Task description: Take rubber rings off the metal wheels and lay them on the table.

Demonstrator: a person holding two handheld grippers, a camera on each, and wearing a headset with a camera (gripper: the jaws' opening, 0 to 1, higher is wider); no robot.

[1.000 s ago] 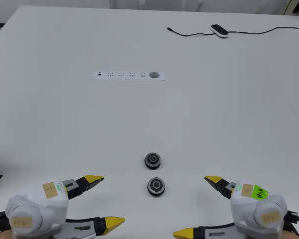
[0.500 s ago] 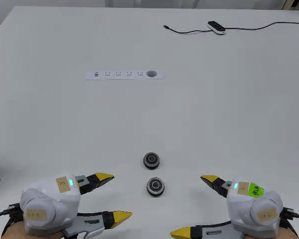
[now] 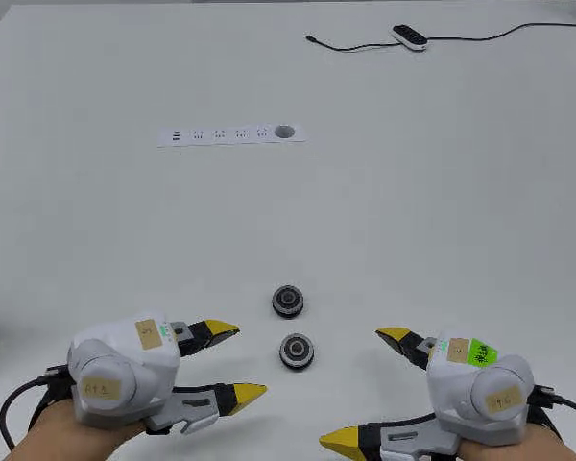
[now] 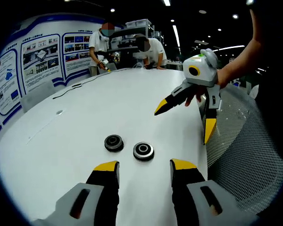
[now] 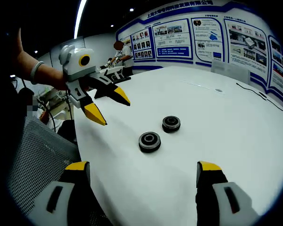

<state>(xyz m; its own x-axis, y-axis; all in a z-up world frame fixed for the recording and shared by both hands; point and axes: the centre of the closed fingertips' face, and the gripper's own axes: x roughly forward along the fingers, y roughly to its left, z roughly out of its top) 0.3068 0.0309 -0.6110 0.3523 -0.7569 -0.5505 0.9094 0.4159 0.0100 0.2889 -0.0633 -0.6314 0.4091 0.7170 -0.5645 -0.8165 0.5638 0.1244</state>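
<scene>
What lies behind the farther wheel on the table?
Beyond the farther wheel is bare white table, then a white socket strip to the left and a small black corded device near the far edge. Nothing covers that stretch; the wheel's underside is hidden.

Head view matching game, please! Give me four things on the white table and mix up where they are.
Things:
1. white socket strip
2. small black wired box
3. two round metal wheels with black rubber rings
4. left gripper with yellow tips

Places:
A. far side of the white table, to the right
B. near left, open
C. near middle
D. far, left of centre

Pairs: 1-D, 2-A, 3-C, 4-B
</scene>
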